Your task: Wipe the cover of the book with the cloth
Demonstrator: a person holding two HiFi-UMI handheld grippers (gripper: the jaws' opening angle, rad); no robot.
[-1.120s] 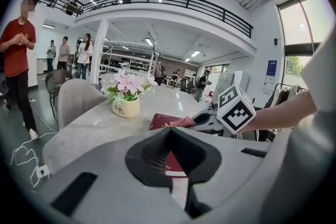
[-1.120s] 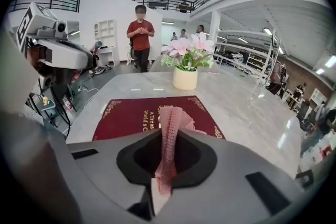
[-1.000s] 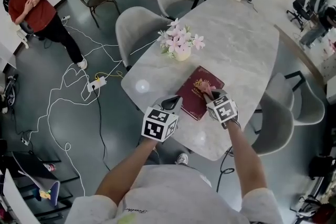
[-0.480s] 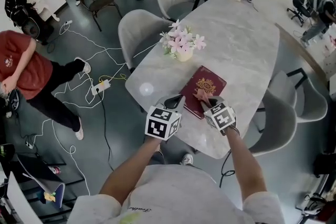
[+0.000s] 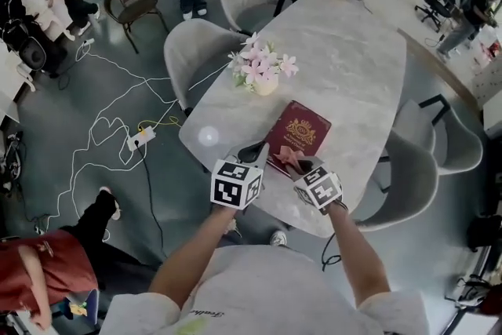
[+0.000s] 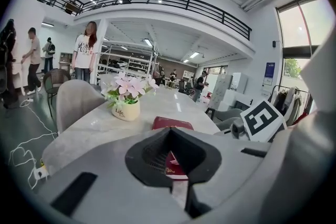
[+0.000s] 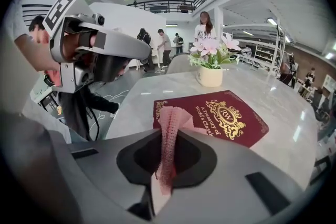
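A dark red book [image 5: 300,133] with a gold crest lies flat near the front edge of the marble table [image 5: 353,67]. My right gripper [image 5: 294,163] is shut on a pink cloth [image 5: 285,156], which hangs over the book's near end. In the right gripper view the cloth [image 7: 169,126] stands pinched between the jaws [image 7: 164,132], with the book's cover [image 7: 226,118] just beyond. My left gripper [image 5: 256,154] sits at the book's near left corner. Its jaws [image 6: 170,131] meet with nothing held, and the book [image 6: 170,123] shows past them.
A pot of pink flowers [image 5: 263,71] stands on the table beyond the book. Grey chairs [image 5: 196,43] [image 5: 412,180] flank the table. Cables and a power strip [image 5: 140,137] lie on the floor to the left. People stand farther off.
My right gripper has drawn the cloth back along the cover, from the crest toward the book's near end. The left gripper stays at the near left corner. A person in red has walked off to the lower left.
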